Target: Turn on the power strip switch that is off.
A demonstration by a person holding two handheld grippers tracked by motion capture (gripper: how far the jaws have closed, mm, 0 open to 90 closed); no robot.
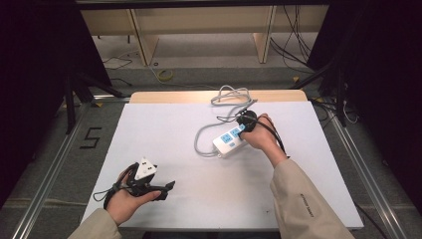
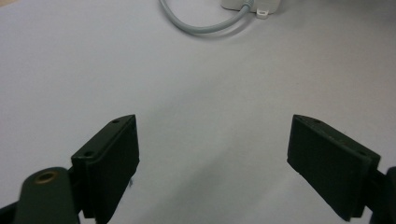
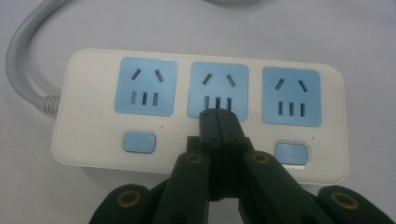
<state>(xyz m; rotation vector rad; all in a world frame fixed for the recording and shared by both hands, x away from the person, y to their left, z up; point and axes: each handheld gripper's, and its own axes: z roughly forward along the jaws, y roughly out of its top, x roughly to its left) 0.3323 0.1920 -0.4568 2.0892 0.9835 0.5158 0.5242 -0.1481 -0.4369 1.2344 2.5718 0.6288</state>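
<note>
Near the middle of the desk (image 1: 164, 149), slightly to the right, lies a white power strip (image 1: 230, 141) with three blue sockets, flat on its back and turned at a slant; its grey cord (image 1: 204, 137) loops off toward the far edge. The right claw (image 3: 219, 116) is pinched fully closed with nothing between its jaws, its joined tips set over the middle socket (image 3: 218, 90), just above where the middle switch would be; whether they actually touch the plastic I cannot tell. The left claw (image 2: 212, 158) stands wide open and holds nothing, resting low over bare desk near the front left corner, well apart from the strip.

I judge the strip to be light, rigid and smooth-shelled, so a push on top could skate it across the white surface unless it is steadied. Its long sides look the best place to clamp, the stiff cord end a second choice. The cord is springy and may drag the body round. Open room is generous to the left and front; the cord loops crowd the far side
</note>
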